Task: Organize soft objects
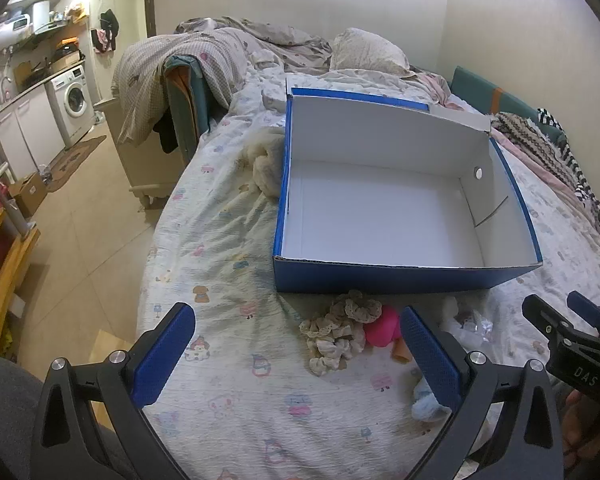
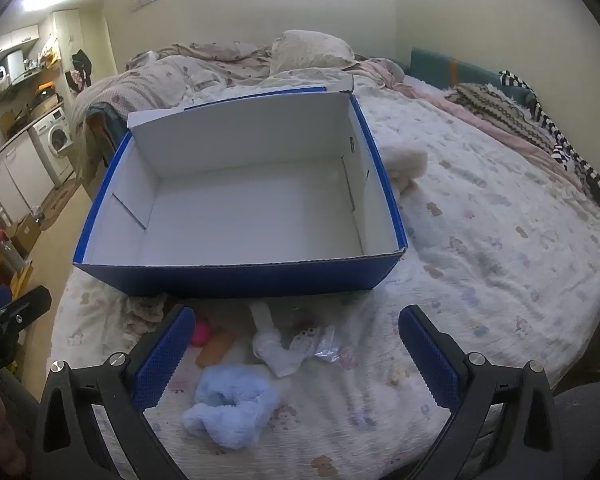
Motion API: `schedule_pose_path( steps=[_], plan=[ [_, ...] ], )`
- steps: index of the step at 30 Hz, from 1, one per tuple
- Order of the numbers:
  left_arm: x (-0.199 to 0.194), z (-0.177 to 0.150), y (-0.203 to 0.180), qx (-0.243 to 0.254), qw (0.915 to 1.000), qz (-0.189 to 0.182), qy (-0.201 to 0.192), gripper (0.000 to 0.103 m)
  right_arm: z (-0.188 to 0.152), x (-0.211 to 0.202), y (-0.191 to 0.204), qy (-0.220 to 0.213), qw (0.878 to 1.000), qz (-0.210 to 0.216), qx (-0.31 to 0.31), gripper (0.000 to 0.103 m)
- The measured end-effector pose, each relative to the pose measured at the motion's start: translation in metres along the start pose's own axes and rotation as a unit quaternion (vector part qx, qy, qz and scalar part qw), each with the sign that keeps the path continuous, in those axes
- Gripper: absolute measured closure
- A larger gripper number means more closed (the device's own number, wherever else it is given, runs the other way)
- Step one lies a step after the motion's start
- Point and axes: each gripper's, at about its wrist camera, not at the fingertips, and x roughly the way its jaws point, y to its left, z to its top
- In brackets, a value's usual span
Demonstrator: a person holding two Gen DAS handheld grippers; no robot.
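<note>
Both grippers, left gripper and right gripper, gape empty before blue box

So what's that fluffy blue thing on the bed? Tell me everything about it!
The fluffy blue thing is a pale blue, furry, soft bundle, scrunched into a lumpy heap. It lies on the patterned bedsheet, nearer the camera than the blue box, below the open right tongs, which aren't touching it. What exactly it is, I can't tell.
</note>
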Motion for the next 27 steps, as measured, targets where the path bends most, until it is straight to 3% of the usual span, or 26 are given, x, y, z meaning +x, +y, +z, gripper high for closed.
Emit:
schedule_pose_path(
  steps=[27],
  plan=[
    [-0.0025, 0.0003, -0.0053, 0.008, 1.0000, 0.000, 0.000, 0.001, -0.0004, 0.0000, 0.0007, 0.000, 1.000, -0.002, 0.001, 0.000]
  ],
)
